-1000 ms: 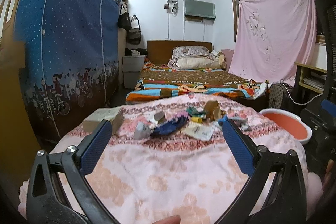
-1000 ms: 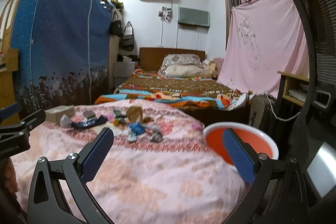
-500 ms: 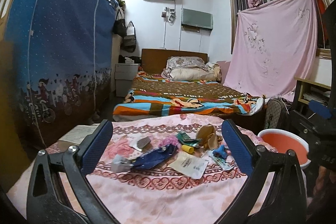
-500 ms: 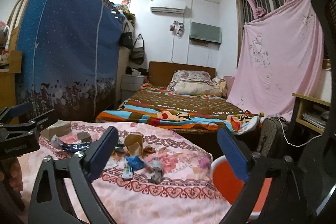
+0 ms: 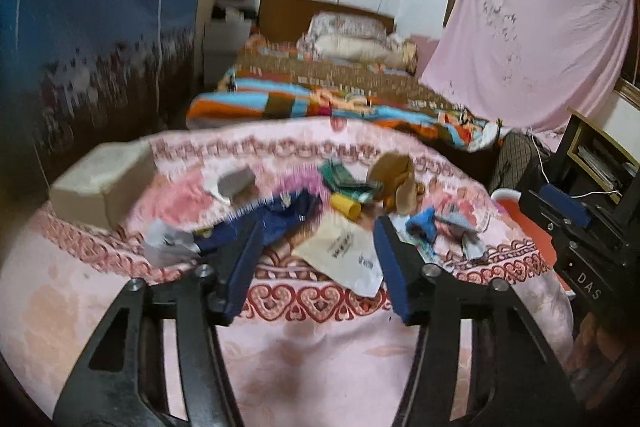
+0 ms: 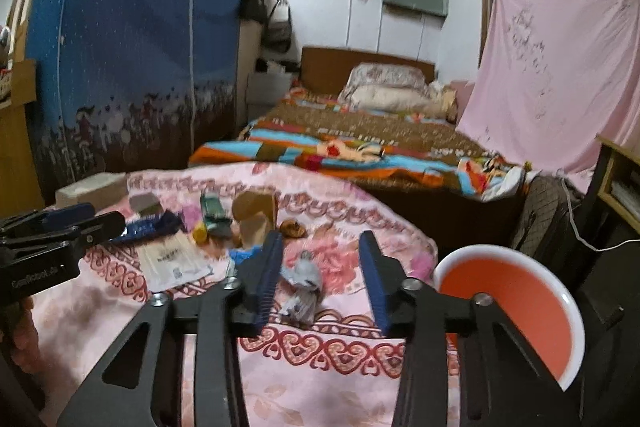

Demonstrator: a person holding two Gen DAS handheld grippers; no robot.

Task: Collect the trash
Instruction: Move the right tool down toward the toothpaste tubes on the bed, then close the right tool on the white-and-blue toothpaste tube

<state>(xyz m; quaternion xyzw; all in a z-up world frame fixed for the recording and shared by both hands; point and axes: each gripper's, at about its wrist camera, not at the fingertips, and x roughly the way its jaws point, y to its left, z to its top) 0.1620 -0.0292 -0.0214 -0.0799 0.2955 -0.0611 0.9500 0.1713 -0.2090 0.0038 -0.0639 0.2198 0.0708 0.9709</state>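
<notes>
Closer to the litter than a second back, both grippers, and tipped lower. Left gripper (image 5: 316,263) just been narrowing, half-spread, nothing pinched; framed between its blue pads a white printed packet (image 5: 344,251), flat, long axis toward 5 o'clock (print too blurred to read). Right gripper (image 6: 320,277) likewise just been narrowing, not clamped; in its gap a crumpled grey wrapper (image 6: 302,285), apparently untouched, long axis roughly 12 to 6. Further trash at 11 o'clock of that wrapper: brown paper bag (image 6: 256,217), yellow tube (image 6: 199,234), dark blue wrapper (image 6: 150,225). All on a pink floral blanket (image 6: 320,359). Red basin (image 6: 512,301) at 3 o'clock, beside the blanket. Beyond, a striped bed (image 6: 360,147), blue wardrobe cover (image 6: 132,39), pink sheet (image 6: 552,67). Readable: "DAS" on the right gripper's body (image 5: 588,287).
</notes>
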